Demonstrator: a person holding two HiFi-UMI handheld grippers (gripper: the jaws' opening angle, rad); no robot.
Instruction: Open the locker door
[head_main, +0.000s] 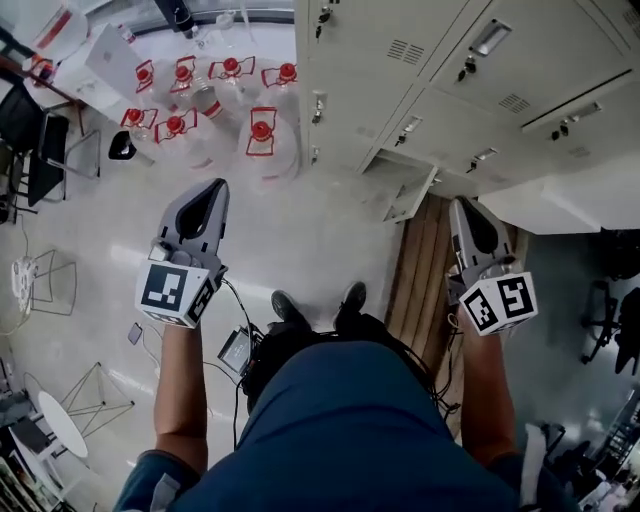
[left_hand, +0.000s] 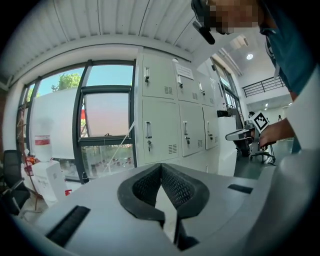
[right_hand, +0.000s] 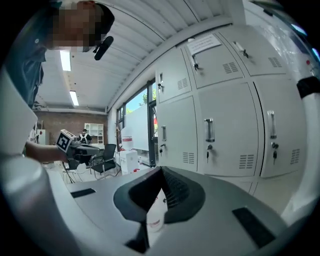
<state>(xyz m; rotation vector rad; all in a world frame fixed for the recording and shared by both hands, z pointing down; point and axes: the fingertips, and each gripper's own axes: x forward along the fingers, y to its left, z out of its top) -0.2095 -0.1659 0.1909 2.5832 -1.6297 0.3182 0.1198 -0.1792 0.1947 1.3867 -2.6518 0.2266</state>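
left tool (head_main: 212, 186): held at 11 o'clock from the person's shoes; in the left gripper view the left tool (left_hand: 161, 167) has its black ribbed pads meeting at the tips, with nothing between them.
right tool (head_main: 463, 204): held at 1 o'clock from the shoes; in the right gripper view the right tool (right_hand: 161, 171) has its jaws together and empty.
marker cubes (head_main: 175, 290): one on each tool, with black-and-white square codes and no letters.
lockers (head_main: 450, 90): pale grey bank at 1 to 2 o'clock in the head view, apart from both tools. in the right gripper view the lockers (right_hand: 225, 130) fill the 3 o'clock side. the doors facing the tool are closed, with upright handles, vent slots and keys hanging in the locks.
low door (head_main: 400, 188): near the floor at 12 o'clock; it looks swung out from the bank, though i cannot be sure.
paper notice (right_hand: 202, 44): on an upper door; the print is too small to read.
water jugs (head_main: 262, 135): clear with red caps, on the floor at 11 o'clock; no legible labels.
red label (left_hand: 42, 140): on a white box at 9 o'clock in the left gripper view; illegible.
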